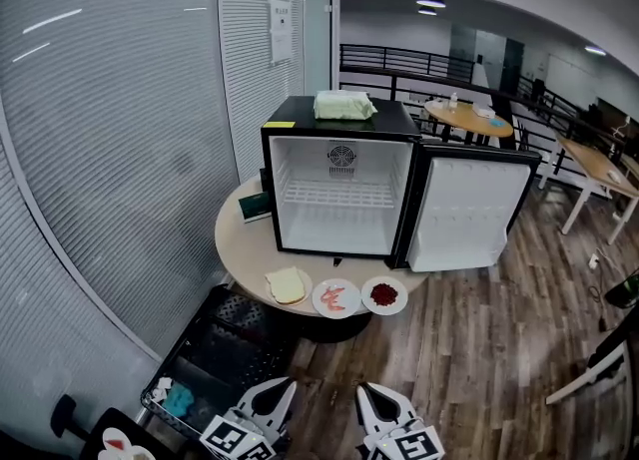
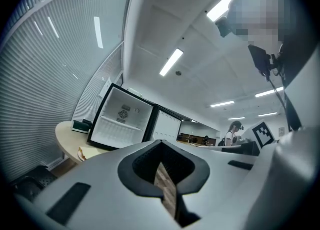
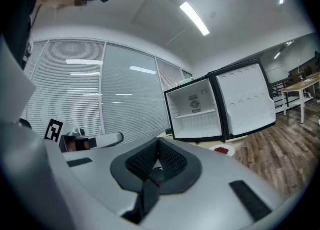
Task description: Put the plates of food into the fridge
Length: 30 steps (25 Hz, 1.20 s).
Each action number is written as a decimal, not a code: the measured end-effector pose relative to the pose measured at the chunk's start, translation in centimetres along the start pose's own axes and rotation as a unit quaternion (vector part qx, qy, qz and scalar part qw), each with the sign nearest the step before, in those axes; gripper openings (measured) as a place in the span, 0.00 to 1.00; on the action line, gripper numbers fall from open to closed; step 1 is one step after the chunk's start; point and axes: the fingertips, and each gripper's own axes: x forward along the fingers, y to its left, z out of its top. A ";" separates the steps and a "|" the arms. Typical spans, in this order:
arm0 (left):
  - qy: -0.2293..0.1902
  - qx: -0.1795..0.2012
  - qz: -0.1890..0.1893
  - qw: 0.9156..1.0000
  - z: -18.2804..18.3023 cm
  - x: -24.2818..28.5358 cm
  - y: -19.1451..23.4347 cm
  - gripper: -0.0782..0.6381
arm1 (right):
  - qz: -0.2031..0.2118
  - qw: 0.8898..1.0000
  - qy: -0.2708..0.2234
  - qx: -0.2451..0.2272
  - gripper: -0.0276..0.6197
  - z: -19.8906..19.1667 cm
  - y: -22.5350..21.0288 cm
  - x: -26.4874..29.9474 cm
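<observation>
Hovering low: L gripper [image 2: 160, 143] & R gripper [image 3: 158, 141] jaws closed, empty; fridge [image 1: 339, 199] stands open to take 3 plates [image 1: 336, 297] lined at worktop [image 1: 235, 238] front edge.

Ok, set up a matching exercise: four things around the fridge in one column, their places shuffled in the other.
Things:
1. bread plate
2. red-food plate
3. pale green pack
4. dark box

Places:
A. on top of the fridge
B. rightmost plate at the table edge
C. on the table, left of the fridge
D. leftmost plate at the table edge

Pairs: 1-D, 2-B, 3-A, 4-C
</observation>
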 end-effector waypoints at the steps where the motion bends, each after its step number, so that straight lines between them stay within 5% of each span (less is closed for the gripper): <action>1: 0.000 0.000 0.003 1.000 -0.1 0.0 -0.1 0.12 | 0.001 1.000 0.001 0.003 0.05 -0.1 -0.2 0.2; 13: 0.008 -0.012 0.039 0.999 -1.5 1.4 2.9 0.12 | 0.012 1.000 0.006 0.028 0.05 -0.8 -2.1 1.6; 22: 0.017 -0.018 0.050 0.998 -1.1 3.6 10.0 0.12 | 0.008 0.995 0.052 0.089 0.06 -3.7 -2.2 8.7; 30: 0.038 -0.033 0.021 0.999 0.0 7.4 18.0 0.12 | -0.001 0.968 0.124 0.218 0.20 -7.7 -1.4 18.6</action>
